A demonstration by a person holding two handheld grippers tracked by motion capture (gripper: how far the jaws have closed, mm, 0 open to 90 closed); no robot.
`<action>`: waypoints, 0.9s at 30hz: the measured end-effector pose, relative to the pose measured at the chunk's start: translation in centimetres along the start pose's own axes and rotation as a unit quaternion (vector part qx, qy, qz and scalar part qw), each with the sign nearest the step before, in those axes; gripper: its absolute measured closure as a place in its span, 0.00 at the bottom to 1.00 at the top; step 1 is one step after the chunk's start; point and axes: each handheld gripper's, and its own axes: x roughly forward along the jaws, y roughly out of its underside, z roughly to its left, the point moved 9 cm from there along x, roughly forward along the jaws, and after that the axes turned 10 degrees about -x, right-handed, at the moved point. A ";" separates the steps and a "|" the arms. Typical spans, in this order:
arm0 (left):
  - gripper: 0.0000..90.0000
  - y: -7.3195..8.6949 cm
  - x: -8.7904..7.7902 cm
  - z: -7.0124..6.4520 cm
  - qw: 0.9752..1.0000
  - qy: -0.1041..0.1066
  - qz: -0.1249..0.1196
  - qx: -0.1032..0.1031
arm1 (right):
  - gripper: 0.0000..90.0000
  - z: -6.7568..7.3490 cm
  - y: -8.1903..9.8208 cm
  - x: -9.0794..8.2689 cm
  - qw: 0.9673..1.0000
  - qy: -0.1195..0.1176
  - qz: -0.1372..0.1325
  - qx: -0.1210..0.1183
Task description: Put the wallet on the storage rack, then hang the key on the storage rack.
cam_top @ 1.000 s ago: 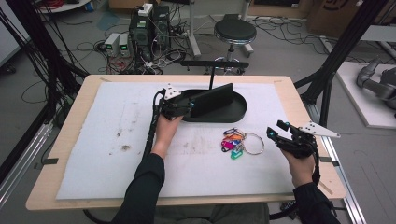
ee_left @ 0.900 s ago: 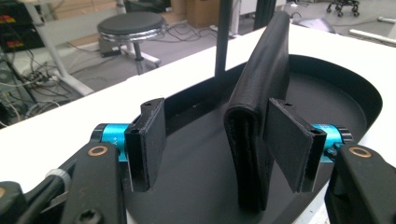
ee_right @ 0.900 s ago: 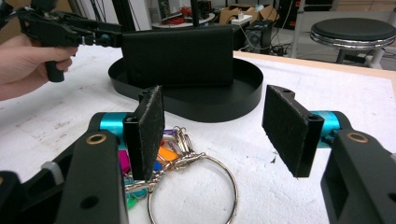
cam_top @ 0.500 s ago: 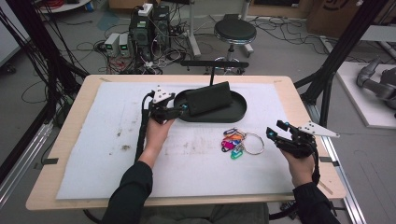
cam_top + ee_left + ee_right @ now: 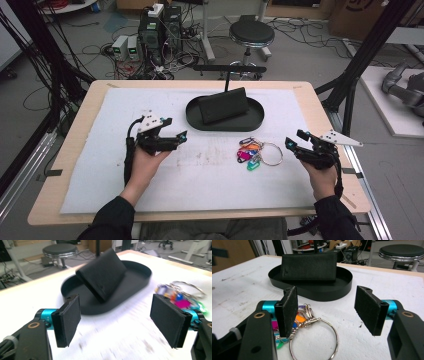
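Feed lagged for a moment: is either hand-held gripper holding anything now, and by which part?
Nothing is held. The left hand-held gripper and the right hand-held gripper are both open, with nothing between their pads.

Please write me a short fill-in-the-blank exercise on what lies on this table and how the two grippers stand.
1. The black wallet leans inside the oval black ____.
2. The key ring with coloured tags lies on the white mat, between the tray and the table's ____ edge.
3. The left gripper has its jaws ____, with nothing between them.
4. The gripper closer to the key ring is the ____ gripper.

Missing words: tray; near; open; right
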 end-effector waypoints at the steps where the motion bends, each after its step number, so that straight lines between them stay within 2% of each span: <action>1: 0.27 0.4 -0.6 -0.1 1.000 -0.001 0.001 -0.003 | 0.40 -0.1 0.1 -0.1 1.000 0.001 0.001 -0.001; 5: 0.27 2.1 -2.9 0.1 1.000 -0.012 0.006 -0.017 | 0.38 -0.4 0.3 -0.4 1.000 0.004 0.002 0.004; 10: 0.27 3.9 -4.6 1.3 0.999 -0.036 0.007 -0.018 | 0.36 -0.8 0.6 -0.6 1.000 0.010 0.007 0.011; 14: 0.27 4.3 -5.2 2.5 0.998 -0.058 0.005 -0.016 | 0.35 -1.0 0.7 -0.5 1.000 0.016 0.011 0.009; 17: 0.27 4.1 -5.4 2.9 0.998 -0.062 -0.005 -0.022 | 0.34 -1.0 0.9 -0.2 1.000 0.011 0.017 0.010; 20: 0.27 4.0 -5.6 2.9 0.998 -0.067 -0.008 -0.008 | 0.33 -1.1 1.1 -0.1 1.000 0.012 0.024 0.009; 23: 0.27 4.1 -5.5 2.8 0.998 -0.069 -0.009 -0.005 | 0.31 -1.2 1.5 0.0 0.999 0.014 0.032 0.017; 27: 0.27 4.4 -5.4 2.7 0.997 -0.077 -0.004 0.013 | 0.31 -1.6 2.0 0.2 0.999 0.018 0.044 0.019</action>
